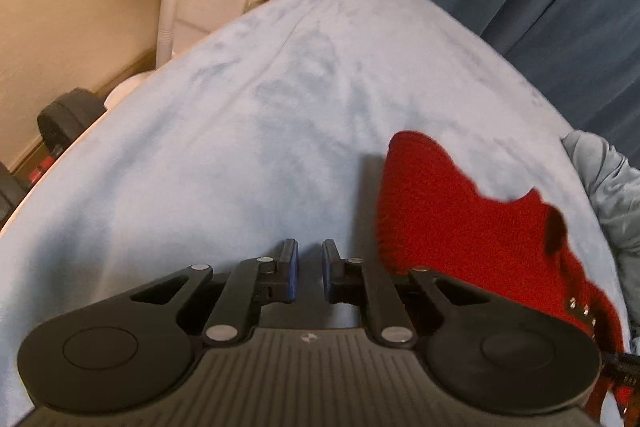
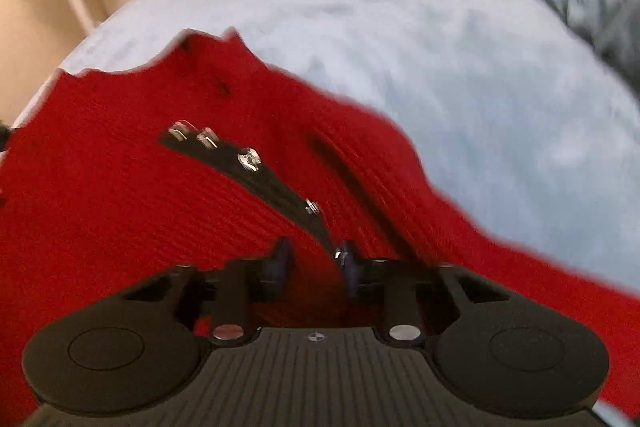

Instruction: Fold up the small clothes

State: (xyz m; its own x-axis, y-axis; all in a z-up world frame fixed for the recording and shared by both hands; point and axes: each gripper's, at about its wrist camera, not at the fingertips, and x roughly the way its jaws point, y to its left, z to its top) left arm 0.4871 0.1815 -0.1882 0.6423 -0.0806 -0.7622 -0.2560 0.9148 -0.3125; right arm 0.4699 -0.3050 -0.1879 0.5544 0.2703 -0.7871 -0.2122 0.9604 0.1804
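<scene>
Red knit garment point(image 2: 160, 211) lies on light-blue blanket point(image 1: 240, 127); left claw point(image 1: 310, 263) narrow and empty, right claw point(image 2: 316, 263) parted over knit.

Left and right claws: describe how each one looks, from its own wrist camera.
Left claw: matte black, with two round side discs, slanted link bars with silver pivot pins, a ribbed grey base bearing a small crosshair mark, and blue pads on the fingers. Right claw: the same black build, discs, silver pins and crosshair, blurred. No sleeves or hands show.
</scene>
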